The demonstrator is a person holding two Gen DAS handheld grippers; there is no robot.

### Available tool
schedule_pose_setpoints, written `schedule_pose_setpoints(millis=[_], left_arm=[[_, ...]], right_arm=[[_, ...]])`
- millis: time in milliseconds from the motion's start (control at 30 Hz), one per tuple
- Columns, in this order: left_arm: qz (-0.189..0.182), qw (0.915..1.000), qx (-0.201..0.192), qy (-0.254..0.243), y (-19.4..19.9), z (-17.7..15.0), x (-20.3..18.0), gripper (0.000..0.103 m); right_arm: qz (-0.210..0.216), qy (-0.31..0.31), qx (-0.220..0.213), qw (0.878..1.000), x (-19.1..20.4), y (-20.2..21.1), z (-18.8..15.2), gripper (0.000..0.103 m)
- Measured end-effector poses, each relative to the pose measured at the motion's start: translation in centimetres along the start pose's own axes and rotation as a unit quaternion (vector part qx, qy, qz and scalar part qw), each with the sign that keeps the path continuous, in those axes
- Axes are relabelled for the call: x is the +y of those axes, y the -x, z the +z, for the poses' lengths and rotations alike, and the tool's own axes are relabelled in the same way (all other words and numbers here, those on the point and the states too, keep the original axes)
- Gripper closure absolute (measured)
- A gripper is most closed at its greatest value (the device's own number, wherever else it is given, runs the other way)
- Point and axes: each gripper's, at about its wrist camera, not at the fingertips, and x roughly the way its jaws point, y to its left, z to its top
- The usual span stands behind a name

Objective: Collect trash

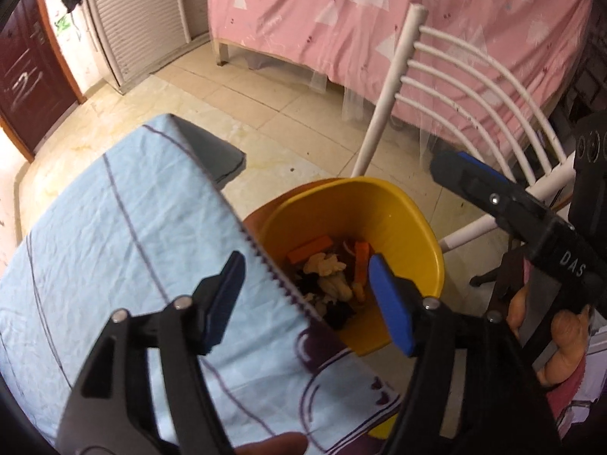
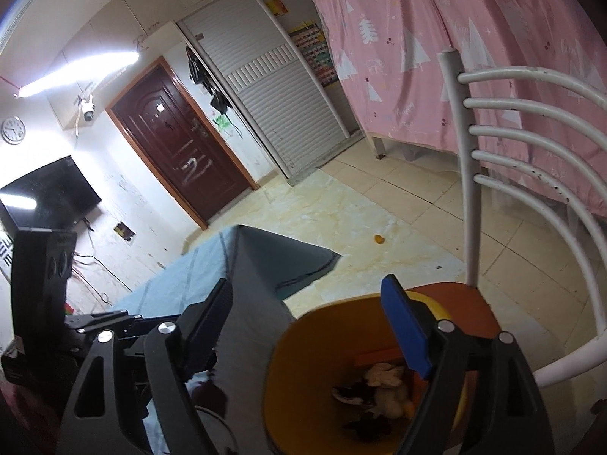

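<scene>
While my left claw [image 1: 303,295] hangs spread wide with nothing between its blue pads, it straddles the zigzag edge of the blue tablecloth [image 1: 125,235] and looks down into the yellow bin [image 1: 409,220]. My right claw [image 2: 307,330] is spread as well and empty, hovering above the same bin [image 2: 303,345] from the other side; one finger sits over the cloth's hanging corner, the other over the bin's mouth.

The trash [image 1: 330,276] lies at the bottom of the bin: crumpled pale tissue, orange strips that look like peel or wrapper, and some dark scraps I cannot name. It all looks light, soft and loose, so I judge it would crush and slip apart under a pinch; a bunched wad of tissue would be the surest thing to nip.

The bin stands on the orange seat of a white chair [image 1: 436,87], touching the table's edge. Its plastic wall looks stiff and smooth, so the rim is where I would take hold if it must move.

One small orange scrap [image 2: 379,239] lies on the tiled floor, well apart, perhaps uncollected trash.
</scene>
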Motion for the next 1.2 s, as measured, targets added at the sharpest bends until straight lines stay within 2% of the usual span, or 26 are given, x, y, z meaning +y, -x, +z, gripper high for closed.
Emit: schedule_pose_setpoints(millis=[33, 133, 167, 200, 400, 767, 867, 967, 1033, 1100, 1200], left_arm=[[-0.003, 0.9999, -0.011, 0.007, 0.7, -0.3, 0.7, 0.029], [-0.012, 0.9988, -0.045, 0.018, 2.7, -1.2, 2.4, 0.020], [-0.015, 0.9980, -0.057, 0.021, 3.4, -1.5, 2.9, 0.013], [-0.016, 0.9969, -0.072, 0.027, 4.3, -2.1, 3.6, 0.011], [0.013, 0.9880, -0.139, 0.067, 8.4, -5.2, 7.9, 0.007], [0.076, 0.9668, -0.200, 0.139, 12.9, -10.4, 15.4, 0.007], [0.119, 0.9547, -0.222, 0.158, 13.9, -12.1, 17.5, 0.007], [0.175, 0.9341, -0.253, 0.182, 14.9, -13.9, 19.4, 0.007], [0.195, 0.9245, -0.264, 0.194, 15.4, -14.8, 20.7, 0.007], [0.208, 0.9190, -0.267, 0.203, 15.6, -15.4, 21.8, 0.007], [0.211, 0.9155, -0.266, 0.216, 15.7, -16.3, 22.8, 0.007]], right_arm=[[0.006, 0.000, -0.001, 1.000, 0.5, 0.0, 0.0, 0.023], [0.032, 0.005, -0.001, 0.999, 2.6, -0.2, 0.1, 0.015], [0.040, 0.009, 0.001, 0.999, 3.2, -0.3, 0.0, 0.013], [0.046, 0.012, 0.001, 0.999, 3.9, -0.4, -0.1, 0.012], [0.075, 0.042, 0.000, 0.996, 9.1, -1.4, -0.8, 0.009], [0.104, 0.116, 0.022, 0.988, 19.7, -5.4, -3.4, 0.009], [0.106, 0.144, 0.021, 0.984, 22.5, -6.4, -4.5, 0.009], [0.101, 0.165, 0.014, 0.981, 24.7, -7.1, -5.7, 0.009], [0.097, 0.181, 0.009, 0.979, 26.4, -7.6, -6.5, 0.009], [0.093, 0.193, 0.002, 0.977, 27.5, -7.9, -7.0, 0.009], [0.092, 0.207, 0.000, 0.974, 28.9, -8.5, -7.6, 0.009]])
